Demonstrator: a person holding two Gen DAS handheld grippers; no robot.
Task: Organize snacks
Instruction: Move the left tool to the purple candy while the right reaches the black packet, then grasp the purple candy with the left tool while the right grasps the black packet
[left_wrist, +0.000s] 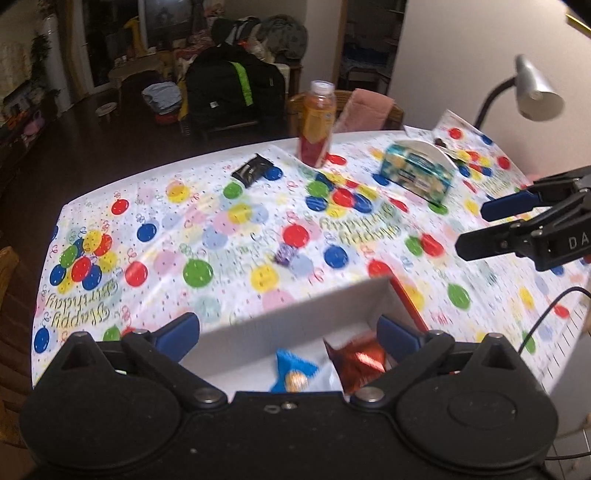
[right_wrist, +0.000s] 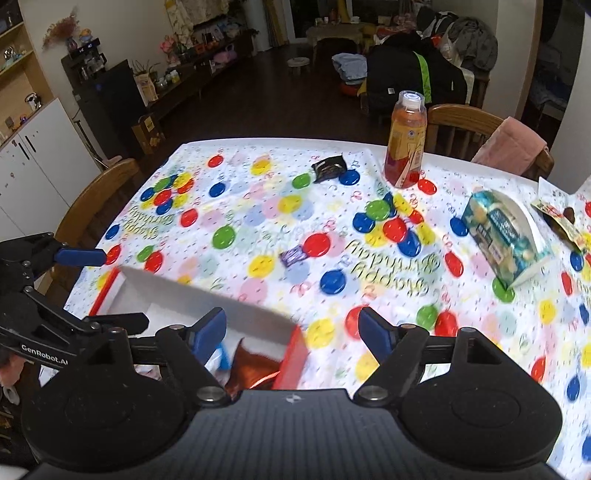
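A white box with red outer sides (left_wrist: 295, 306) (right_wrist: 207, 299) sits at the near table edge. Inside lie a blue snack packet (left_wrist: 291, 369) (right_wrist: 223, 354) and a red foil snack (left_wrist: 358, 362) (right_wrist: 255, 365). My left gripper (left_wrist: 291, 332) (right_wrist: 122, 288) hangs open just above the box, holding nothing. My right gripper (right_wrist: 293, 332) (left_wrist: 476, 229) is open and empty, over the box's right corner and the tablecloth. A small purple candy (left_wrist: 284, 254) (right_wrist: 293, 256) lies mid-table beyond the box. A black packet (left_wrist: 251, 170) (right_wrist: 330, 167) lies farther back.
An orange-red drink bottle (left_wrist: 317, 125) (right_wrist: 404, 147) stands at the far edge. A blue-green tissue pack (left_wrist: 417, 170) (right_wrist: 506, 236) lies at the right, with wrappers (right_wrist: 557, 218) beyond it. A desk lamp (left_wrist: 535, 88) leans over the right side. Wooden chairs (right_wrist: 92, 199) ring the table.
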